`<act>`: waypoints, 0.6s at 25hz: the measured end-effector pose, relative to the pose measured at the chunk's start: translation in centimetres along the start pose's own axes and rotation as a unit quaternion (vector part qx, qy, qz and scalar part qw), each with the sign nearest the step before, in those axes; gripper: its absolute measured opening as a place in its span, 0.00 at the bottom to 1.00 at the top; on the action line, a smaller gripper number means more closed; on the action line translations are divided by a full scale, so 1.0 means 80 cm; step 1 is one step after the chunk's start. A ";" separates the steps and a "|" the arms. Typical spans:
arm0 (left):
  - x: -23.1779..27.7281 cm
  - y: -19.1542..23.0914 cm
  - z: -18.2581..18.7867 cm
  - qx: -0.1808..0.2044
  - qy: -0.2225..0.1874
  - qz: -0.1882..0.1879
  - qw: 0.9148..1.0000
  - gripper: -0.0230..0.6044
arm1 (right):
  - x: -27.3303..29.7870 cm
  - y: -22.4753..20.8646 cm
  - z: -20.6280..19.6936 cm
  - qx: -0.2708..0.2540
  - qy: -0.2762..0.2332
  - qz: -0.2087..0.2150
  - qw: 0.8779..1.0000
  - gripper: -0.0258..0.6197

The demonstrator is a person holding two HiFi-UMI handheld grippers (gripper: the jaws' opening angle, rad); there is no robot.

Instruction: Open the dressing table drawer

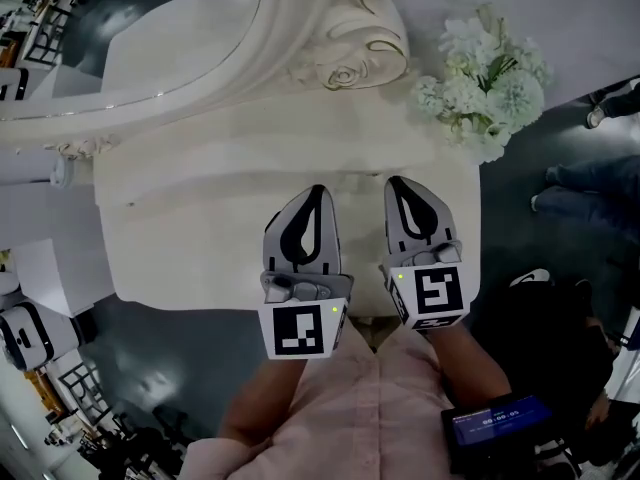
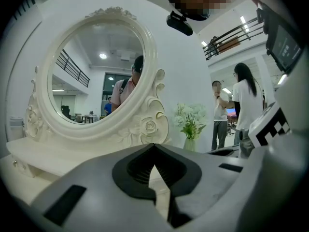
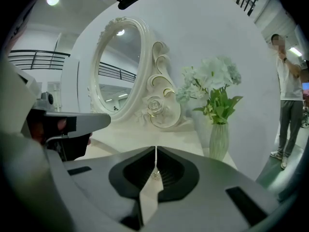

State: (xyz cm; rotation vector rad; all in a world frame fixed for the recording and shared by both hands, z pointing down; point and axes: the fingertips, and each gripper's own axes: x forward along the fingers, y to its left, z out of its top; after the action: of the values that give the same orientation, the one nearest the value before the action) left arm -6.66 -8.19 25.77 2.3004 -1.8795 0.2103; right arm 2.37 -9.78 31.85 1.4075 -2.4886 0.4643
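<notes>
The cream dressing table [image 1: 200, 238] fills the head view, with its oval mirror [image 1: 150, 38] at the back left. Both grippers hang side by side over the top near its front edge, pointing toward the mirror. My left gripper [image 1: 318, 190] is shut with nothing between its pads. A little to its right, my right gripper [image 1: 395, 181] is shut and empty too. In the left gripper view the left gripper [image 2: 154, 145] faces the mirror [image 2: 101, 66]. In the right gripper view the right gripper [image 3: 155, 149] faces the mirror's carved base [image 3: 157, 105]. The drawer front below the top's front edge is hidden.
A vase of pale flowers [image 1: 485, 83] stands at the table's back right corner, and the flowers [image 3: 215, 95] show close in the right gripper view. A small side box with a knob [image 2: 14, 163] sits left of the mirror. People [image 2: 244, 105] stand on the floor at the right.
</notes>
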 end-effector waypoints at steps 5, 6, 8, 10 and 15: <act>0.002 0.009 -0.017 0.004 0.014 -0.004 1.000 0.05 | 0.011 0.001 -0.025 0.005 0.020 -0.006 1.000 0.07; 0.002 0.012 -0.021 0.005 0.018 -0.004 1.000 0.05 | 0.013 0.001 -0.030 0.006 0.025 -0.007 1.000 0.07; 0.003 0.018 -0.028 0.009 0.024 -0.005 1.000 0.05 | 0.019 0.002 -0.042 0.007 0.033 -0.009 0.999 0.07; 0.003 0.024 -0.037 0.012 0.029 -0.004 1.000 0.05 | 0.024 0.003 -0.052 0.008 0.041 -0.010 0.999 0.07; 0.003 0.034 -0.056 0.007 0.041 -0.002 0.999 0.05 | 0.032 0.003 -0.075 0.012 0.058 -0.015 0.998 0.07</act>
State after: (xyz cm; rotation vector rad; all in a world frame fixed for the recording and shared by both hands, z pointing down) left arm -9.28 -7.96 30.29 2.2666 -1.8395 0.3138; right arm 1.23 -9.34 38.21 1.3826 -2.3757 0.5540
